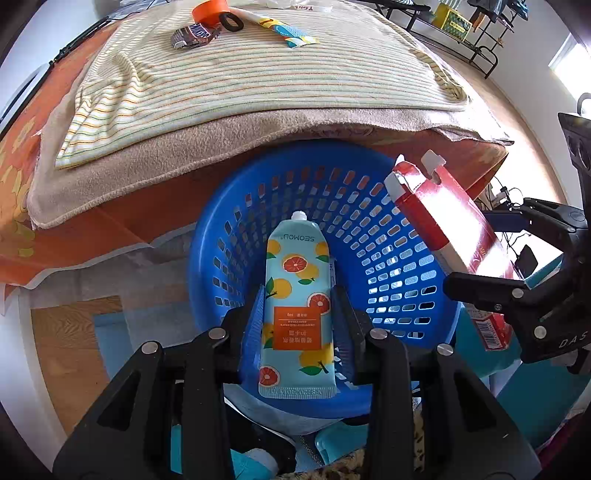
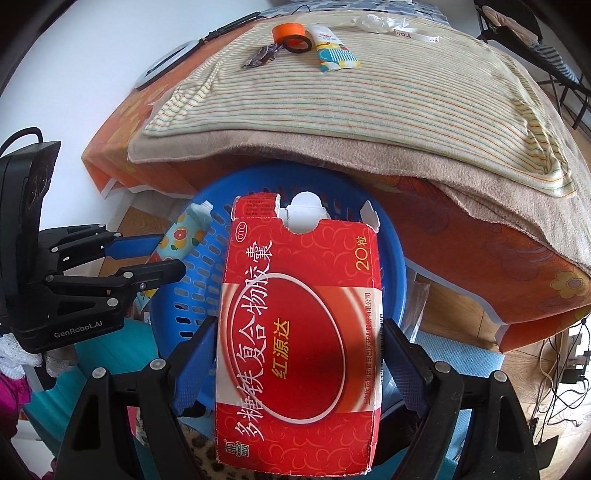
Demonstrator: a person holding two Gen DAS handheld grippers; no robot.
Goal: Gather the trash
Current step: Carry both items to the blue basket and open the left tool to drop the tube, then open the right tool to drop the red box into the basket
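Note:
My left gripper (image 1: 299, 306) is shut on a light-blue hand cream tube (image 1: 297, 299) printed with oranges, held over the blue plastic basket (image 1: 236, 236). My right gripper (image 2: 299, 354) is shut on a flattened red medicine box (image 2: 299, 332), also over the basket (image 2: 388, 258). In the left wrist view the red box (image 1: 447, 229) and right gripper (image 1: 491, 291) show at the right. In the right wrist view the tube (image 2: 181, 236) and left gripper (image 2: 155, 254) show at the left. The basket sits below the table edge.
On the striped cloth (image 1: 258, 85) at the far side lie an orange tape roll (image 1: 208, 11), a black ring (image 1: 231, 22), a candy bar wrapper (image 1: 194, 35), a patterned tube (image 1: 284, 29) and clear plastic (image 2: 373, 22). A beige towel (image 1: 184, 155) overhangs the orange tablecloth.

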